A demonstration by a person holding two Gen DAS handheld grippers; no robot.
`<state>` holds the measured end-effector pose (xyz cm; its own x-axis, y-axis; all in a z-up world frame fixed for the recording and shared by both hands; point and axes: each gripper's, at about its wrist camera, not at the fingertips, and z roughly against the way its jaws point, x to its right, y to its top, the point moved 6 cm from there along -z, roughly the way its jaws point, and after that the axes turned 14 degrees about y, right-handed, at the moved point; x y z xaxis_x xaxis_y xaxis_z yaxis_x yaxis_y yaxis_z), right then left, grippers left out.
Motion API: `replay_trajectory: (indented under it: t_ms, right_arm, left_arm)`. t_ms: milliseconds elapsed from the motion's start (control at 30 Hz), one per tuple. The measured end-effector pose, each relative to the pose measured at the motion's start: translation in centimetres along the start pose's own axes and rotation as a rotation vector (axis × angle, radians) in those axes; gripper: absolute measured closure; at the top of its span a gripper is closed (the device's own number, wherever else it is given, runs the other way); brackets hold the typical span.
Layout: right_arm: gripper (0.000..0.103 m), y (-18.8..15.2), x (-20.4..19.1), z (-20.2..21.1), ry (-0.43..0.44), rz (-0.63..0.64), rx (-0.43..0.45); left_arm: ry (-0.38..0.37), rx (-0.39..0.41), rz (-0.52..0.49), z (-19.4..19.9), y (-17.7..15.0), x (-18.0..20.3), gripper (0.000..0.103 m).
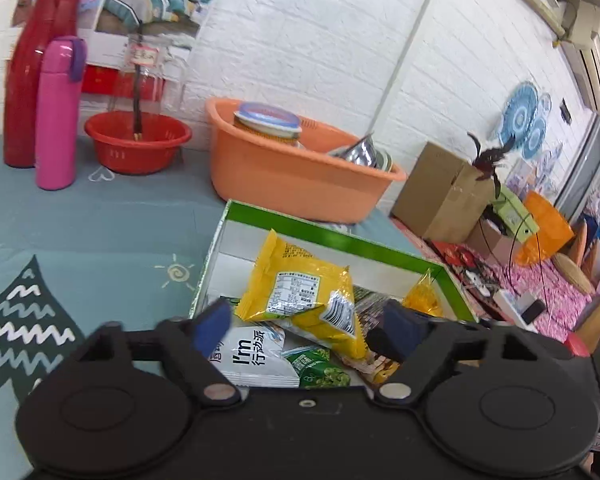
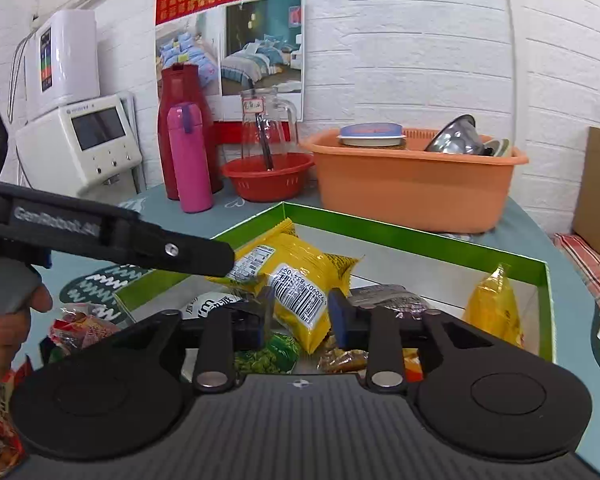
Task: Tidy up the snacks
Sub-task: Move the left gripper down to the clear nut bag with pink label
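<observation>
A green-rimmed cardboard box (image 1: 332, 236) (image 2: 420, 240) lies on the teal tablecloth and holds several snack packs. A large yellow pack (image 1: 300, 284) (image 2: 296, 272) lies on top, over a white "I'm" pack (image 1: 256, 356), a green pea pack (image 1: 320, 368) (image 2: 268, 356) and a small yellow pack (image 2: 494, 308). My left gripper (image 1: 300, 328) is open above the box, its fingers on either side of the yellow pack. My right gripper (image 2: 298, 316) is open, its blue pads close on either side of the yellow pack's lower end. The left gripper's body (image 2: 120, 236) crosses the right wrist view.
An orange basin (image 1: 292, 168) (image 2: 416, 184) with a lidded tub and metal bowls stands behind the box. A red bowl (image 1: 138, 144), pink flask (image 1: 56, 112) and red jug (image 1: 40, 60) stand at the back left. Loose red snack packs (image 2: 80, 328) lie left of the box.
</observation>
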<state>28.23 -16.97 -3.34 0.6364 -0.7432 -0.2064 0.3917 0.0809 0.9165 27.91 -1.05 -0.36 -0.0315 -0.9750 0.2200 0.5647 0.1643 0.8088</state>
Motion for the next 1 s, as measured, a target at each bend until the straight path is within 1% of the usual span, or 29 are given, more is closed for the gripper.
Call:
replay_trajectory:
  t_ms: [33,67,133,267,433,533,667,767,900,1000]
  right_arm:
    - [0.009,0.2,-0.1,0.8,0.003,-0.012,0.023]
    - [0.0,0.3,-0.3,1.8,0.0,-0.021,0.047]
    - [0.0,0.5,-1.1,3.9,0.005,-0.024,0.091]
    - [0.0,0.2,-3.1,7.5,0.013,-0.018,0.112]
    - [0.0,-2.0,-6.1,10.8,0.051,0.009,0.092]
    - [0.0,-4.1,-7.7,11.7,0.095,0.003,0.056]
    - [0.0,-7.1,-9.6,11.6,0.134,-0.029,-0.008]
    - [0.0,-8.9,-11.0,10.9,0.187,-0.063,-0.053]
    - [0.0,-10.4,-12.7,9.5,0.218,-0.059,-0.116]
    - [0.0,-10.5,-13.4,8.6,0.226,-0.03,-0.137]
  left_arm:
    - [0.004,0.019,0.008,0.9,0.0,0.0,0.0]
    - [0.006,0.041,0.009,2.1,0.0,0.1,0.0]
    - [0.002,0.055,0.0,4.1,-0.2,0.3,0.0]
    - [0.01,0.024,0.013,8.0,-1.5,0.2,0.0]
    - [0.021,0.043,0.004,12.5,-4.4,-0.3,0.0]
    - [-0.005,0.019,0.011,14.2,-7.0,-0.6,0.0]
    - [-0.018,-0.032,0.033,14.6,-10.5,-0.9,0.0]
    - [-0.015,-0.071,0.043,14.2,-13.1,-1.2,0.0]
    - [0.024,-0.09,0.013,13.5,-14.7,-1.8,0.0]
    - [0.032,-0.073,-0.012,13.3,-14.8,-2.1,0.005]
